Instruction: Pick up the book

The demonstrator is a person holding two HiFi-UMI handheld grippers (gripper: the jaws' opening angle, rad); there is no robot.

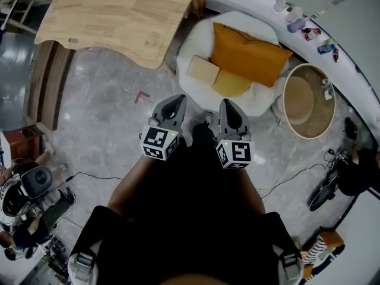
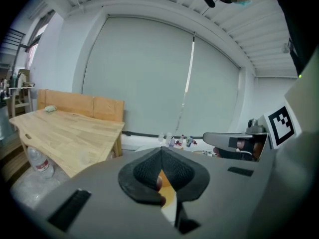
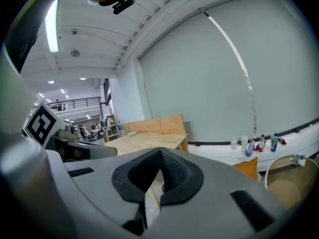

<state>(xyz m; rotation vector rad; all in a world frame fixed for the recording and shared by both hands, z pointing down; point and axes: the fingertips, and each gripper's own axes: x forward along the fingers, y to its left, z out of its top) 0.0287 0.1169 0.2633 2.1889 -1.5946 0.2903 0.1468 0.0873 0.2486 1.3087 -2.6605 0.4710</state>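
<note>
A flat, pale tan book (image 1: 203, 70) lies on a white padded seat (image 1: 193, 37), beside a yellow pad (image 1: 231, 83) and under the edge of an orange cushion (image 1: 246, 53). My left gripper (image 1: 176, 104) and right gripper (image 1: 229, 108) are held side by side above the grey floor, both short of the seat and pointing at it. Each is shut with nothing between its pads. In the left gripper view the shut jaws (image 2: 160, 169) hide most of the seat. The right gripper view shows its shut jaws (image 3: 159, 173) and the cushion's corner (image 3: 247, 167).
A light wooden table (image 1: 119, 10) stands at the upper left. A round rattan side table (image 1: 309, 100) sits right of the seat. Several bottles (image 1: 309, 31) line a white curved ledge. Cables (image 1: 285, 180) cross the floor, and people are at the lower left.
</note>
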